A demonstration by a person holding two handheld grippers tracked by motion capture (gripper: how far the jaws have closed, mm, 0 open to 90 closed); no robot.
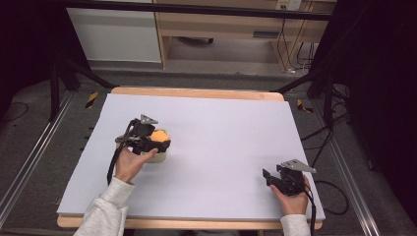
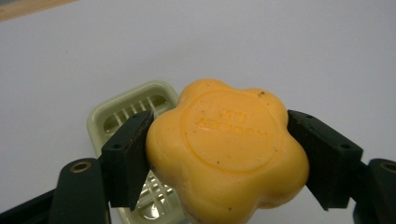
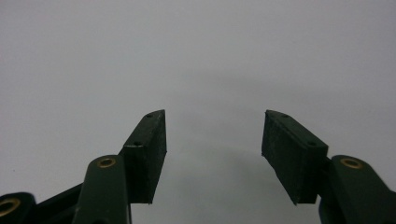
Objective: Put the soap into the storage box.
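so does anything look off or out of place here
Nothing is spilled or broken. The orange soap sits clamped in the left gripper above the pale green soap dish, not in it. Its face carries small dark specks. The right gripper is open over the bare table.

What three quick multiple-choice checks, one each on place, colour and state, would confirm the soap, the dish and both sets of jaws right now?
1. Where is the soap?
A. between the left gripper's jaws, above the soap dish
B. lying on the table by the right gripper
C. on the floor

2. What colour is the soap dish?
A. red
B. pale green
C. black

3. How do the right gripper's jaws stand?
A. shut on the soap
B. shut on the dish
C. open, with nothing between them

Answers: 1 A, both pads press the soap's sides with the dish below; 2 B, its slotted rim shows pale green; 3 C, bare table shows between the jaws.
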